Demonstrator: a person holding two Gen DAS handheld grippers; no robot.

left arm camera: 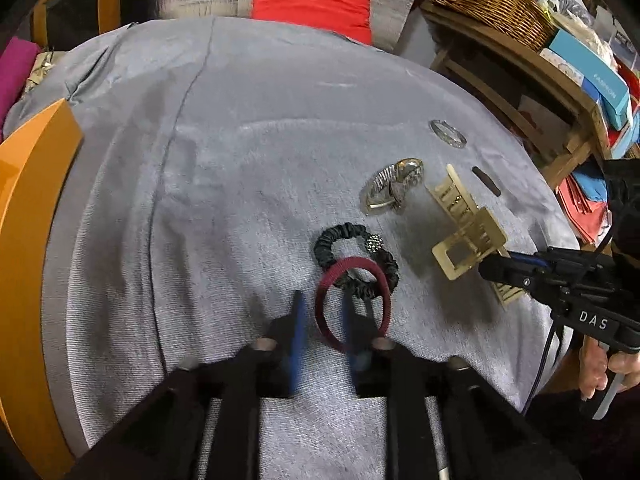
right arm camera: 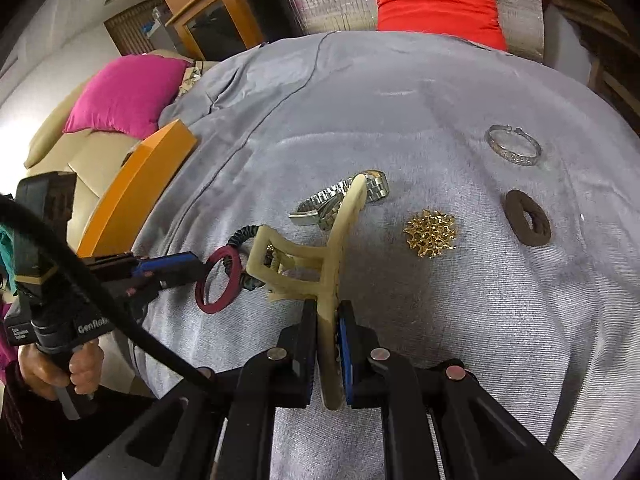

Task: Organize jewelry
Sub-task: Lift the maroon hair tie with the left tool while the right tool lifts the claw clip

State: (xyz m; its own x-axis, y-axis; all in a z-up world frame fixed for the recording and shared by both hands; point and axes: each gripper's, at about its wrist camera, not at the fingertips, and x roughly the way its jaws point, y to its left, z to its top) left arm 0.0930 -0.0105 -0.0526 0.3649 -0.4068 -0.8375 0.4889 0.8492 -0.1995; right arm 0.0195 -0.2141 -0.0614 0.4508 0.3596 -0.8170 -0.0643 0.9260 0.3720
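Nearest the left wrist camera, the left gripper [left arm camera: 322,314] has its fingers apart, one finger inside the maroon hair tie [left arm camera: 352,303], pads not squeezing it; no grip yet. That tie overlaps the black scrunchie [left arm camera: 357,258] on the grey cloth [left arm camera: 224,168]. To the right, the right gripper [right arm camera: 327,320] is clamped on the cream claw clip [right arm camera: 304,260], held up. Farther off: watch [right arm camera: 340,200], gold brooch [right arm camera: 430,234], brown ring [right arm camera: 527,218], silver bangle [right arm camera: 514,146]. Step looks like sorting hair items; next likely close on the tie and separate it from the scrunchie.

Your left fingers [left arm camera: 298,320] are motion-blurred, and the cream hair claw [right arm camera: 304,256] hides part of the watch [right arm camera: 340,200].
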